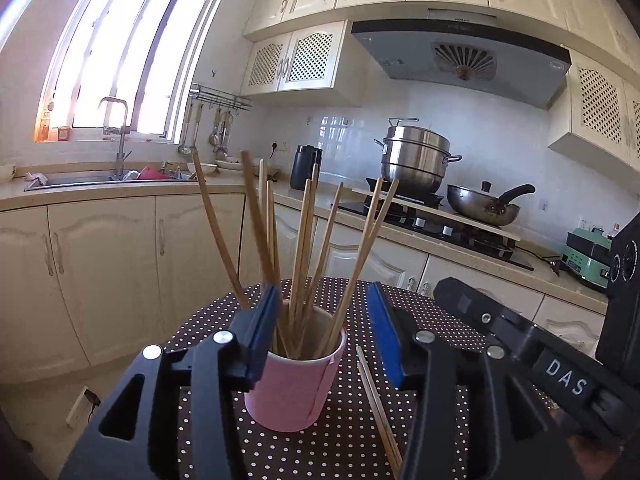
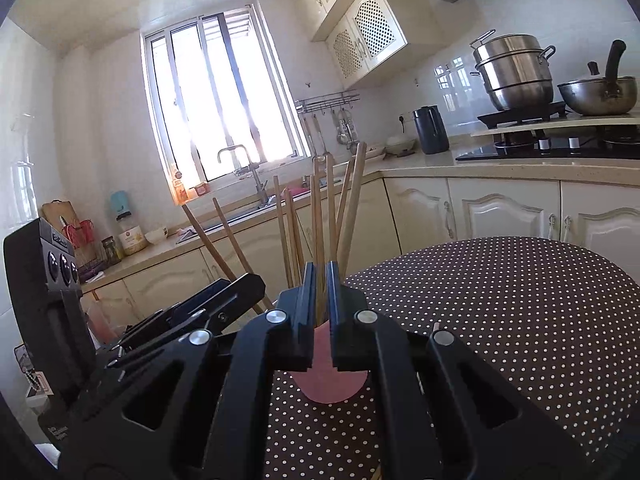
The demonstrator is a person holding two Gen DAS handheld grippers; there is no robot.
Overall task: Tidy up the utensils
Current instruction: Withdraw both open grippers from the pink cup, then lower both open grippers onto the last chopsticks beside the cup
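Dotted tablecloth [image 1: 420,320] under pink cup [image 1: 296,392], upright, near edge, full of chopsticks [image 1: 304,240]. Left gripper [image 1: 324,332] half open astride the cup, not pressing it. Right gripper [image 2: 320,308] closed, apparently empty. Loose chopsticks [image 1: 376,400] flat, right of cup.

Your left gripper [image 1: 326,332] has its 2 blue-padded jaws standing apart on either side of the pink cylindrical cup [image 1: 296,384], not pressing it. The cup holds a fan of wooden chopsticks [image 1: 304,240] and stands on the brown polka-dot tablecloth [image 1: 344,440]. 2 loose wooden chopsticks [image 1: 376,400] lie just beside the cup.
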